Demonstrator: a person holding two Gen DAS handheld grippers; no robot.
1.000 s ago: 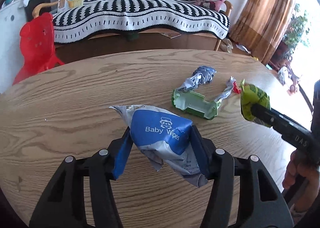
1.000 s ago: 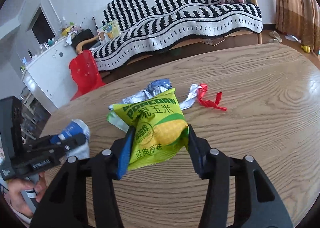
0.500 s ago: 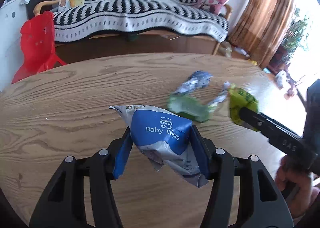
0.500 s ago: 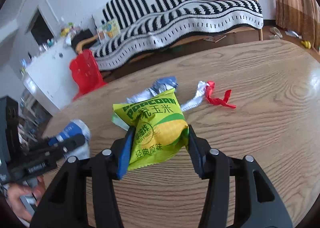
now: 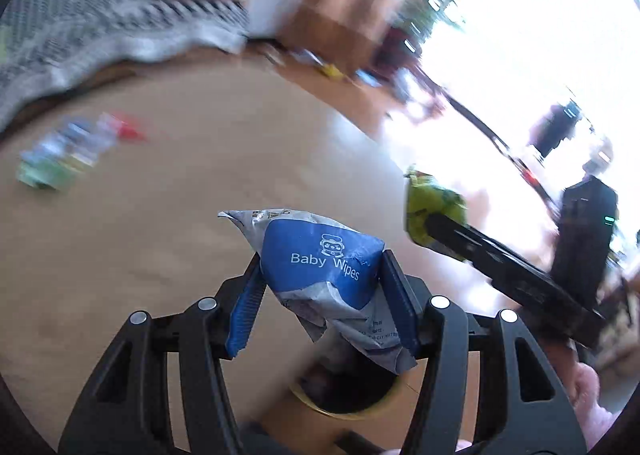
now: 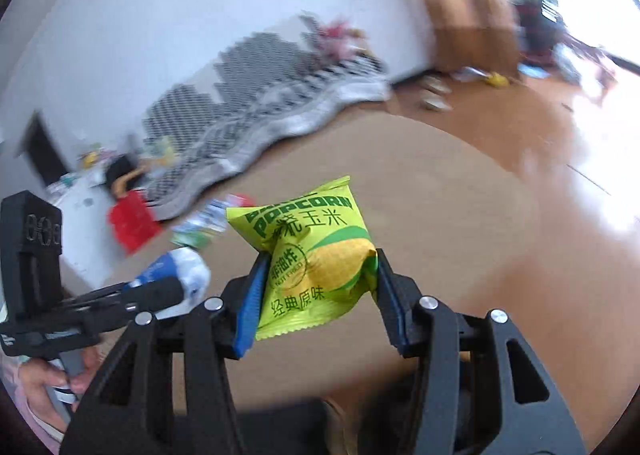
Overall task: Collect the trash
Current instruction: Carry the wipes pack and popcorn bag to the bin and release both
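Two packets were held, one per tool: the left gripper [image 5: 320, 291] was clamped on a blue baby wipes pack [image 5: 320, 267] at frame centre, and the right gripper [image 6: 316, 291] pinched a yellow-green popcorn bag [image 6: 308, 255]. A small pile of leftover wrappers [image 5: 60, 159] lay smeared at the left of the left view on the wooden table [image 5: 180, 195]; their number was unreadable. A round yellow-rimmed bin [image 5: 344, 387] showed below the wipes, half hidden by the fingers. The striped sofa [image 6: 248, 111] was blurred
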